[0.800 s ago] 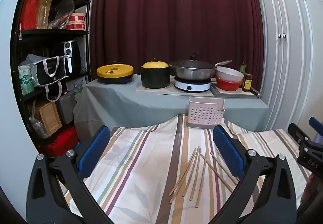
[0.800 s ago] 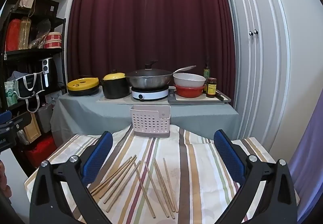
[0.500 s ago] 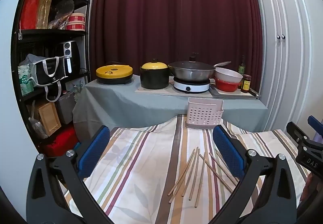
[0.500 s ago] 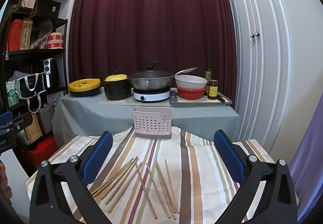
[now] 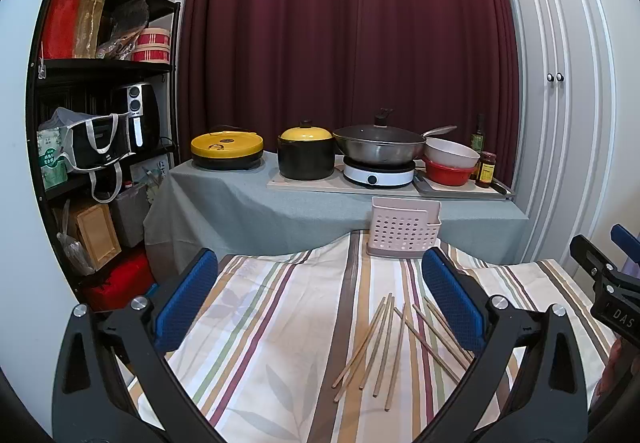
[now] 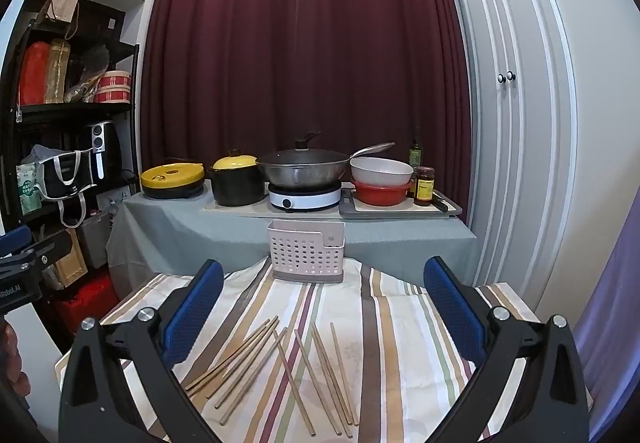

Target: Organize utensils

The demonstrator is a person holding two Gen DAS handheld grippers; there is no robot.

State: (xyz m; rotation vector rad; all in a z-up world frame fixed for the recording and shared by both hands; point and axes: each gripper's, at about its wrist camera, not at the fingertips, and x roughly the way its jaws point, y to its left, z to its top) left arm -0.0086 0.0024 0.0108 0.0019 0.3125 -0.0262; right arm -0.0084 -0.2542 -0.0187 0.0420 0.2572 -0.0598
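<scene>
Lying where: the wooden chopsticks (image 6: 280, 367) lie loose on the striped tablecloth (image 6: 396, 347), in the lower middle of the right wrist view and the lower right of the left wrist view (image 5: 400, 339).
How they look: thin, pale brown sticks. Some lie side by side. Some cross over each other. None stands up.
Why they lie so: they look spilled out and not yet sorted, I think. That is the mess to tidy.
Where they should go: the pink utensil holder (image 6: 306, 253) with little holes stands upright at the far edge of the cloth, above the sticks in both views (image 5: 404, 227). It is well apart from them. I cannot see inside it.
Right gripper (image 6: 320, 307): its blue pads (image 6: 196, 299) are spread wide with nothing between them. It hangs over the sticks, aimed at them, likely to pick one up.
Left gripper (image 5: 316, 297): spread wide too, holding nothing. The sticks sit near its right pad (image 5: 448, 299).
How far along: I think the job is just starting, since every stick I can see is on the cloth.
Farther back: a grey table (image 6: 200, 231) holds a yellow-lidded black pot (image 6: 236, 183), a wok (image 6: 304, 167) on a white cooker (image 6: 306, 199), and a white bowl in a red bowl (image 6: 382, 191).
Behind all: a dark red curtain (image 6: 304, 43).
</scene>
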